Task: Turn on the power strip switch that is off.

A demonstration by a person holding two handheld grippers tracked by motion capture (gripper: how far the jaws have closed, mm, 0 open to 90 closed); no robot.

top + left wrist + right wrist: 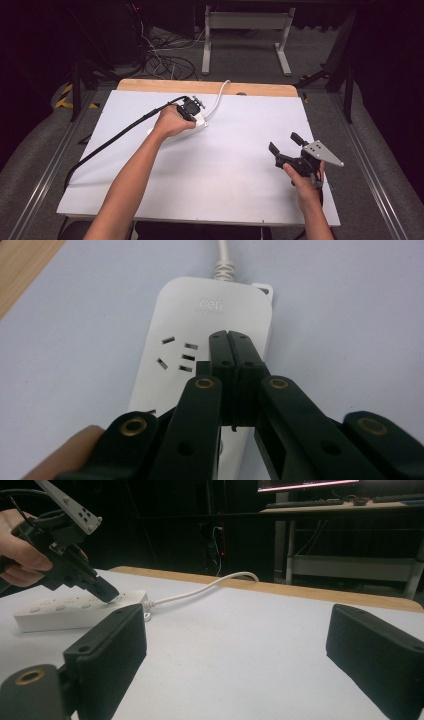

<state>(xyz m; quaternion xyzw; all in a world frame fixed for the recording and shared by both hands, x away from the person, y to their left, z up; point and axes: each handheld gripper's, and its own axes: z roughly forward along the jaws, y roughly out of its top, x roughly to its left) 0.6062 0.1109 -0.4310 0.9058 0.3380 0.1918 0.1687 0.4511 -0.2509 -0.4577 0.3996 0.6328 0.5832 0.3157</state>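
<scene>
A white power strip [200, 340] lies on the white table top, its white cable [218, 97] running to the far wooden edge. My left gripper [231, 342] is shut with nothing between its jaws, and its tips press down on the strip's top face beside a socket. In the high view this left gripper [192, 111] sits over the strip [199, 125] left of centre. In the right gripper view the strip [75, 611] and the left gripper [109, 596] show at the far left. My right gripper [283, 143] hovers at the table's right, jaws open and empty, also seen close up as my right gripper [235, 645].
The white table top [235, 165] has a wooden strip [150, 85] along its far edge. A black cable [115, 137] trails from the left gripper off the table's left side. Cables and a white frame stand on the floor beyond.
</scene>
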